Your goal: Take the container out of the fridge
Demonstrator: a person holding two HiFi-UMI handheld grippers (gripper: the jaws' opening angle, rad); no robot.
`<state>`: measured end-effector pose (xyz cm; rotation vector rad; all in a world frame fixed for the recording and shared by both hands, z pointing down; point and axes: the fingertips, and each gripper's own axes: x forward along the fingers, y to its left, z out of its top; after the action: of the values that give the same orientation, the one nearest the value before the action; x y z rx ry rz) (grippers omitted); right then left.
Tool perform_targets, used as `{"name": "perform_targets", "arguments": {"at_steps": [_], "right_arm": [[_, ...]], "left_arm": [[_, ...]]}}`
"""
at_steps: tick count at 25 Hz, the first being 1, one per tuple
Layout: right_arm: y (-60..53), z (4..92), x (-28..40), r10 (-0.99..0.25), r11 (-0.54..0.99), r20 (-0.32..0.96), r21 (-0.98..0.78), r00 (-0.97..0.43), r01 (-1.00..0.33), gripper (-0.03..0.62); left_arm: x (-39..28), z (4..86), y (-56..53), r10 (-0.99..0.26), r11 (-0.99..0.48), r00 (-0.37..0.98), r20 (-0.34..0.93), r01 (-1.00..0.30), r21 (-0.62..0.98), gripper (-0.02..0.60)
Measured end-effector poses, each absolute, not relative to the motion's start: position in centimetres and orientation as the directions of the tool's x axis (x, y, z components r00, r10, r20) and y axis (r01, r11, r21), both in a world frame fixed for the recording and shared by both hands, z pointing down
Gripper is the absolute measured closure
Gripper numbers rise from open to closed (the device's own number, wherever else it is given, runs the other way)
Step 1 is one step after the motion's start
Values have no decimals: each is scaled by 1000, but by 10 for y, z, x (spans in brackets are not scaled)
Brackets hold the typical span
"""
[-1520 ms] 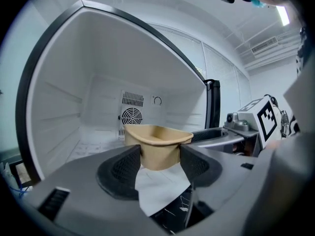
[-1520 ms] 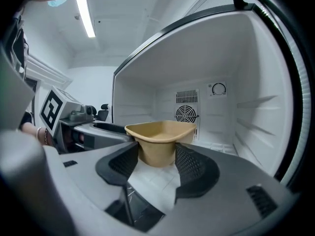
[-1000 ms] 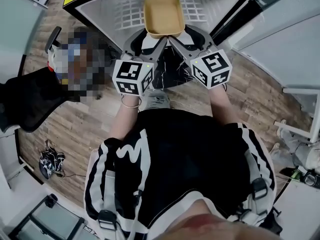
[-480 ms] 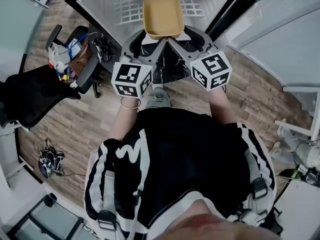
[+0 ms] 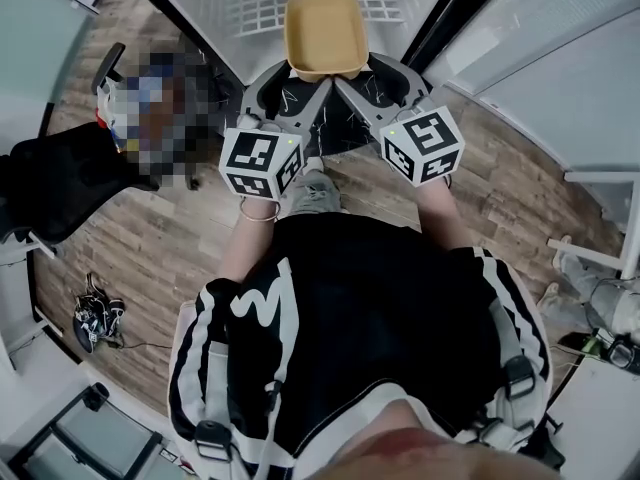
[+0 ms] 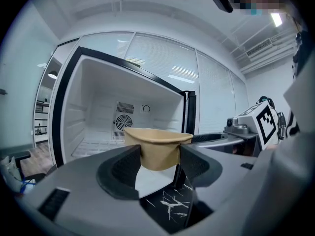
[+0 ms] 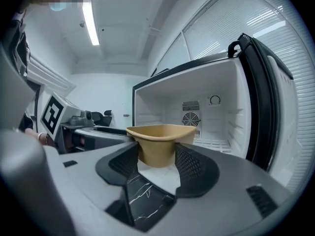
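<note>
Head view looks steeply down; both gripper views face, seemingly level (and close), the fridge [image 6: 98, 102] all share.

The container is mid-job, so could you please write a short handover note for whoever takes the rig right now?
Left gripper: shut on the container, at the left of its near edge.
Right gripper: shut on the same edge, at the right.
Container: tan, empty, roughly level, held between both grippers in front of the open fridge.
Done: container gripped and off the shelf.
Left: draw it fully clear and set it down. I can't tell whether its far end has cleared the opening.
</note>
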<state>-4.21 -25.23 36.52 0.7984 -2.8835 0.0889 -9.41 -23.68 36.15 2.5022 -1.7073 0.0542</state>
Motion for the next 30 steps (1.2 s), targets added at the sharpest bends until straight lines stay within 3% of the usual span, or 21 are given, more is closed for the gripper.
{"name": "perform_targets", "arguments": {"at_steps": [30], "right_arm": [[-187,332,-8,-489,871,58,-12,-870,-490,355]], "left_arm": [[-62,333,-169,-938,-346,346,4,-936,60,331]]}}
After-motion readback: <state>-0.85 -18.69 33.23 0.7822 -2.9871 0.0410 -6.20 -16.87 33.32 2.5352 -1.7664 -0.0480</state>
